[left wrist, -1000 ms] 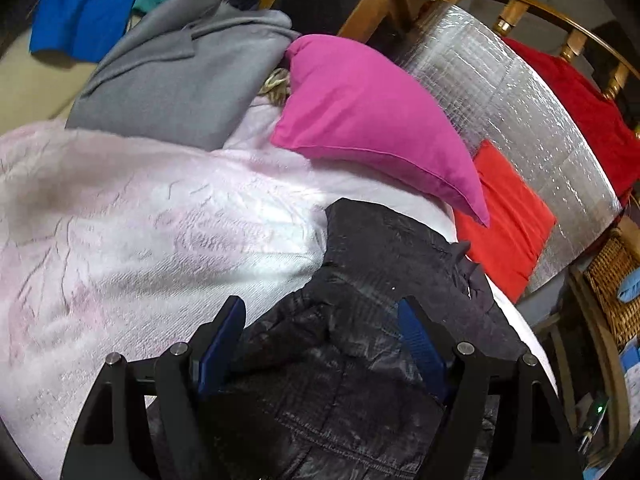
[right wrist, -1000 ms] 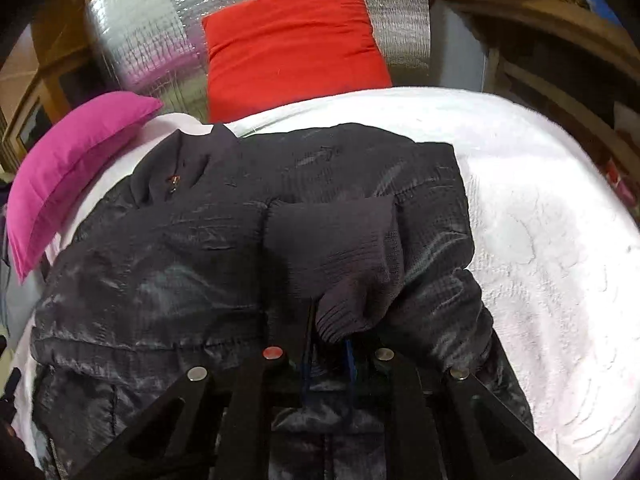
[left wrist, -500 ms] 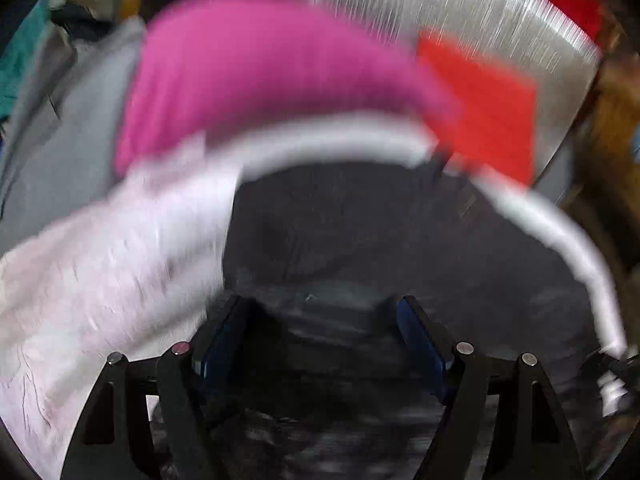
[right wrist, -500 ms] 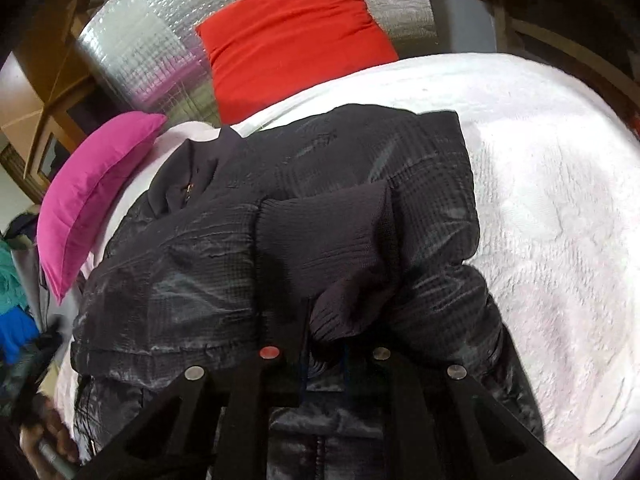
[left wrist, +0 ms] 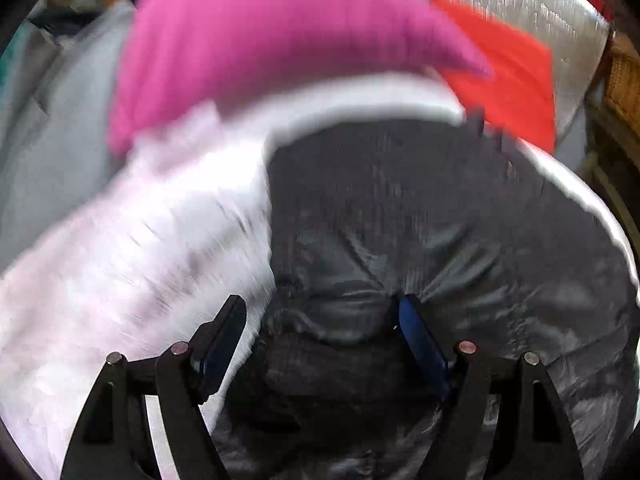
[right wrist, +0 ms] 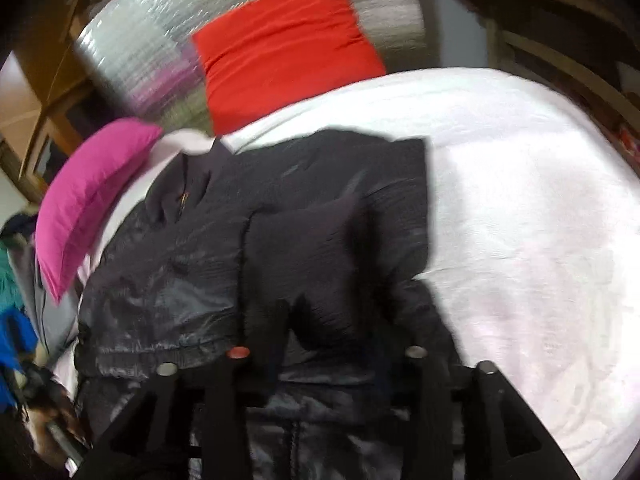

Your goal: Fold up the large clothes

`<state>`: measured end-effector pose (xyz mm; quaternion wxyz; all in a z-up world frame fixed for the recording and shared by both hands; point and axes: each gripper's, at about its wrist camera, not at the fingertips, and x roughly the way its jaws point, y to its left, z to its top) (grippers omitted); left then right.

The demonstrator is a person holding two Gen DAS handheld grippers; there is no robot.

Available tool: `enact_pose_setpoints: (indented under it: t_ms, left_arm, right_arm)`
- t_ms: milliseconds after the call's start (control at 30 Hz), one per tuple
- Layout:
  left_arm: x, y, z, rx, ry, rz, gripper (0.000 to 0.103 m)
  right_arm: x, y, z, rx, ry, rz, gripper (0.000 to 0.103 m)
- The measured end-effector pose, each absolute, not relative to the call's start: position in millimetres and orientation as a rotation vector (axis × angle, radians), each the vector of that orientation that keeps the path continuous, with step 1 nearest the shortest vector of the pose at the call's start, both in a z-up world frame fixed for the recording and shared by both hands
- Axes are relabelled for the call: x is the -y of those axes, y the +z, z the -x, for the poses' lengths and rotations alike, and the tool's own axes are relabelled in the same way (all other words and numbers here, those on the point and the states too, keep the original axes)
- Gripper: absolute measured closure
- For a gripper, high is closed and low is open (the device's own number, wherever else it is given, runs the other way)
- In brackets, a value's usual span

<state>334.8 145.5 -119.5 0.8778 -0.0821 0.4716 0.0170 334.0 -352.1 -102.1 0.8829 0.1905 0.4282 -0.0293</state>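
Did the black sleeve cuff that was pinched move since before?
Yes. The sleeve cuff lay pinched at the right gripper; now the jaws are opening around it and it sits a bit farther out, toward the red cushion.

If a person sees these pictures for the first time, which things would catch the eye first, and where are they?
The dark padded jacket spread over the white bed cover dominates both views, one sleeve folded across its front. Behind it, the red cushion leans on a silver foil panel, and the pink pillow lies at the jacket's left.
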Motion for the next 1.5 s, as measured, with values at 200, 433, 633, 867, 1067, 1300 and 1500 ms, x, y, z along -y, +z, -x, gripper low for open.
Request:
enact_pose_setpoints:
  t_ms: [200,433,633,867,1067,1300,1500]
  left_arm:
    - [-144.0,-76.7,-321.9,-0.836,0.016,0.260,0.023]
    - [-80.6,-101.6,-347.6,-0.943,-0.047,0.078,0.021]
    - [-69.6,-114.2,-351.4,-0.916,-0.038,0.017,0.017]
    - [-121.9,-77.7,-306.9,-0.798,-0.041,0.138,0.017]
    - [-187.7,-122.3,-309.8,-1.034,0.069,0.327,0.018]
    - [-213.5,-80.2,-307.1,-0.862,-0.010,0.470,0.019]
    - [-223.9,-96.5,-378.3,-0.977,-0.088,0.531,0.024]
  right_arm:
    - [324.0,-55.5,-330.2,-0.737,0.089,-0.457,0.032]
    - [277.0,-118.4,-390.5,-0.906,0.208,-0.542,0.031]
    - [289.6,-139.5,-392.2,-0.951,0.210,-0.600,0.053]
    - [290.9,-103.6,-358.6,-0.912,0.160,-0.496,0.019]
    - [300.2,-127.5,-353.9,-0.993,0.152,-0.492,0.017]
    - [280.6,-92.5,-342.4,-0.896,0.167,-0.379,0.017]
    - [228.9,-97.6,-353.2,-0.895,0.276,-0.182,0.017]
